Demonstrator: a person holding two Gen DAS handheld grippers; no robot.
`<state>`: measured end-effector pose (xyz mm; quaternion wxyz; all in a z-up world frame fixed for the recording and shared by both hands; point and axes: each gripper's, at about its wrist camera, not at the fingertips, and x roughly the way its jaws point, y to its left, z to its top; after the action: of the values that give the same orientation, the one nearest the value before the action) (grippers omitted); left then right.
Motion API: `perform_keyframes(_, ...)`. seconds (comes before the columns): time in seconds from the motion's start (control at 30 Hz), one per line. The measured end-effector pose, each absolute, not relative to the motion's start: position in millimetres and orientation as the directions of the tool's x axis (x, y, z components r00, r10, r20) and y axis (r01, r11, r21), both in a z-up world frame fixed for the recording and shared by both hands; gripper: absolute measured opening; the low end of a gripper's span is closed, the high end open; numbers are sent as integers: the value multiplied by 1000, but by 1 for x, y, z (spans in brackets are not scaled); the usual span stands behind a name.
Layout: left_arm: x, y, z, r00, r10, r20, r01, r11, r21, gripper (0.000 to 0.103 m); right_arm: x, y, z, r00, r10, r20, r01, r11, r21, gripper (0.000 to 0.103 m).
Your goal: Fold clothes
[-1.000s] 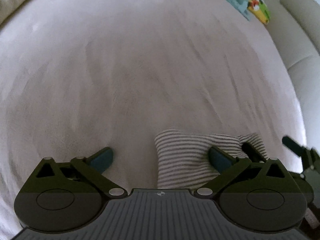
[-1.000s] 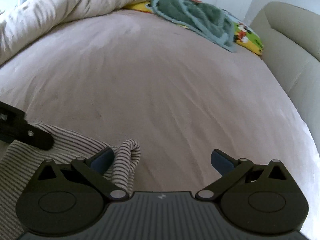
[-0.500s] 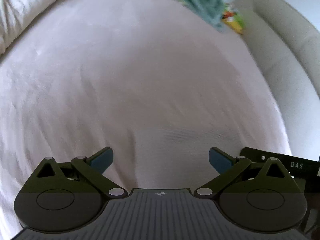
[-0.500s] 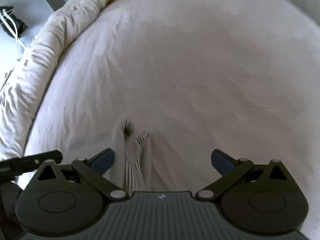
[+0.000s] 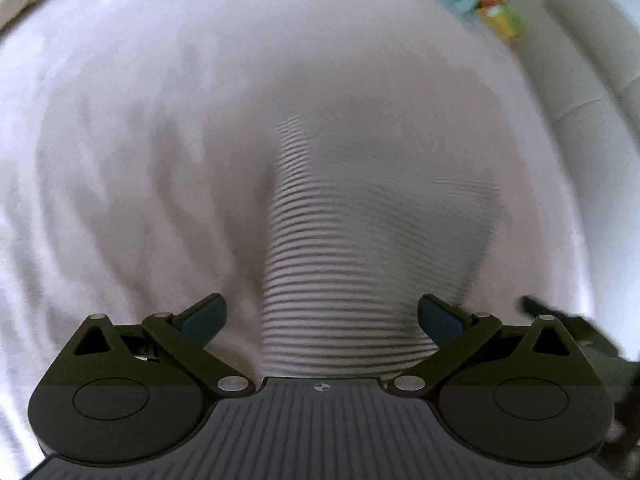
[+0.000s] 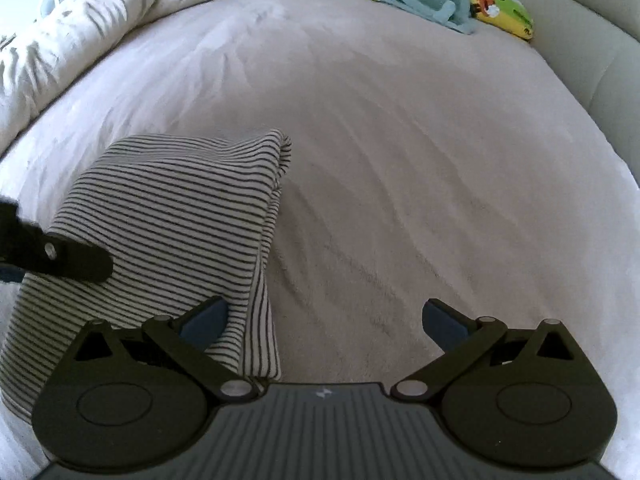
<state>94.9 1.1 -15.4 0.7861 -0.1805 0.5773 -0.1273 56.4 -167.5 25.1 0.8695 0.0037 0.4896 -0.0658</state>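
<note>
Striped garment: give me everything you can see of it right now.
The striped garment is soft knit-looking cloth, white with thin dark stripes. It lies folded over on the pinkish bed sheet, with a rounded fold edge along its right side and a bunched far corner. The left gripper sits over it with jaws open; one of its fingers appears to rest on the cloth. The right gripper, jaws open, has its left finger over the near edge. The left wrist view is motion-blurred.

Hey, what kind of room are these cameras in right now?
Most likely a bedroom: a wide bed sheet fills the view, a rumpled duvet is bunched along one edge, and a padded headboard runs along the other.
</note>
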Motion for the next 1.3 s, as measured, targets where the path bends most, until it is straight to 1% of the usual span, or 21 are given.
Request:
perform_keyframes(0.1, 89, 8, -19, 305, -412, -859, -21, 898, -438, 103, 56, -175, 22, 499, -81, -863, 172, 985, 7, 103)
perform_keyframes(0.23, 91, 6, -25, 311, -407, -859, -20, 900, -435, 103, 57, -180, 16, 530, -51, -847, 151, 988, 36, 103)
perform_keyframes(0.33, 96, -1, -26, 312, -405, -860, -13, 903, -430, 103, 62, -191, 14, 498, 7, -867, 210, 969, 129, 103)
perform_keyframes(0.43, 92, 5, -25, 312, -410, -857, -7, 901, -433, 103, 67, -186, 12, 476, 27, -879, 174, 977, 124, 103)
perform_keyframes(0.73, 86, 13, -25, 307, -428, -850, 6, 894, -448, 103, 77, -180, 15, 458, 6, -889, 141, 987, 80, 103)
perform_keyframes(0.87, 87, 15, -26, 308, -438, -844, 10, 889, -458, 103, 73, -194, 11, 476, 62, -877, 229, 954, 191, 103)
perform_keyframes(1.0, 84, 18, -23, 321, -445, -836, 5, 883, -469, 103, 63, -221, -4, 481, 203, -853, 388, 823, 415, 103)
perform_keyframes(1.07, 81, 19, -17, 334, -453, -827, 7, 878, -479, 103, 53, -231, 8, 535, 237, -811, 403, 772, 492, 102)
perform_keyframes(1.17, 73, 16, -3, 340, -518, -785, 51, 844, -534, 102, 42, -238, 28, 607, 268, -748, 373, 735, 566, 89)
perform_keyframes(1.23, 68, 11, 6, 342, -550, -762, 90, 826, -556, 101, 39, -236, 36, 622, 291, -727, 342, 734, 587, 70)
perform_keyframes(1.3, 64, 1, 16, 344, -560, -754, 150, 826, -544, 101, 42, -233, 36, 610, 336, -717, 315, 728, 609, 58)
